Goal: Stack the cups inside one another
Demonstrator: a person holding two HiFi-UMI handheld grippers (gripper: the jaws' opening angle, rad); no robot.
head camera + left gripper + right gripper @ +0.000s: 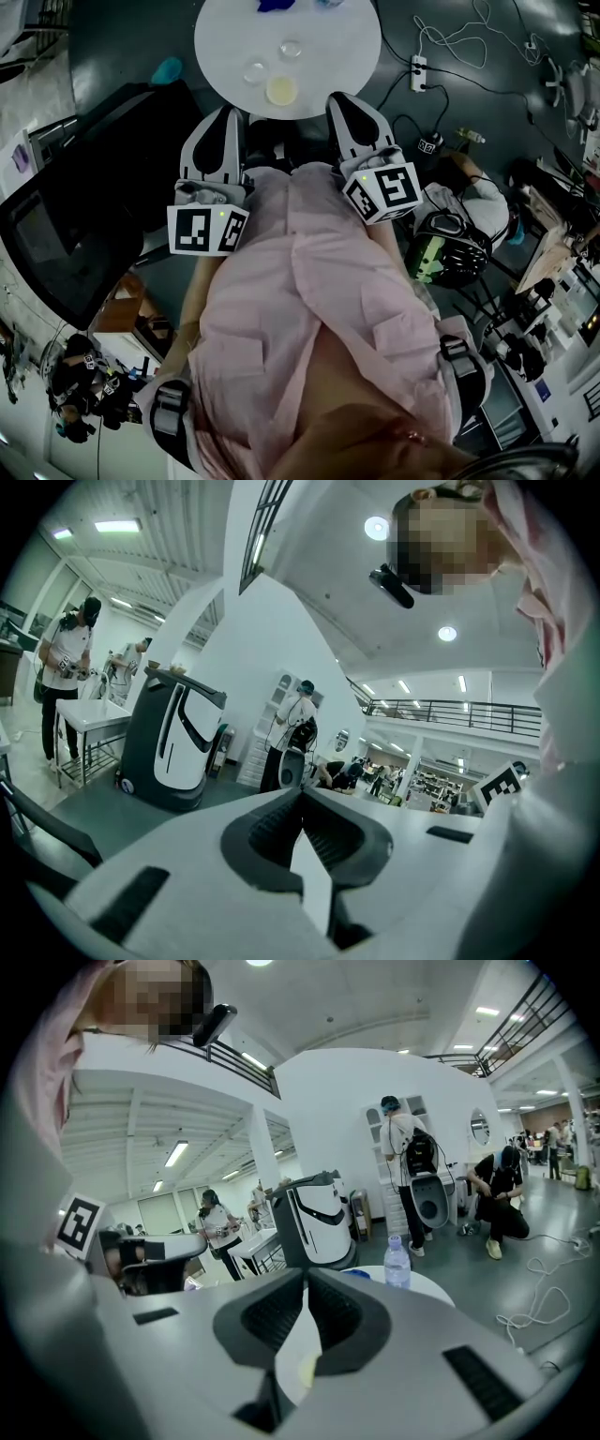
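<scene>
left claw [225, 114] and right claw [345, 99] are hovering near the person's body, jaws pressed together, holding nothing. two clear cups [291, 48] and a yellowish cup [281, 90] are sitting apart on the round white surface [342, 52] ahead. a claw arriving unopened is likely to be knocking these light cups over.

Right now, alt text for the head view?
The left gripper and right gripper, both shut and empty, point at a round white table. On it stand a clear cup, a second clear cup and a yellowish cup, unstacked.

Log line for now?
left claw shut, empty | right claw shut, empty | cups apart on table | stacking not begun
</scene>
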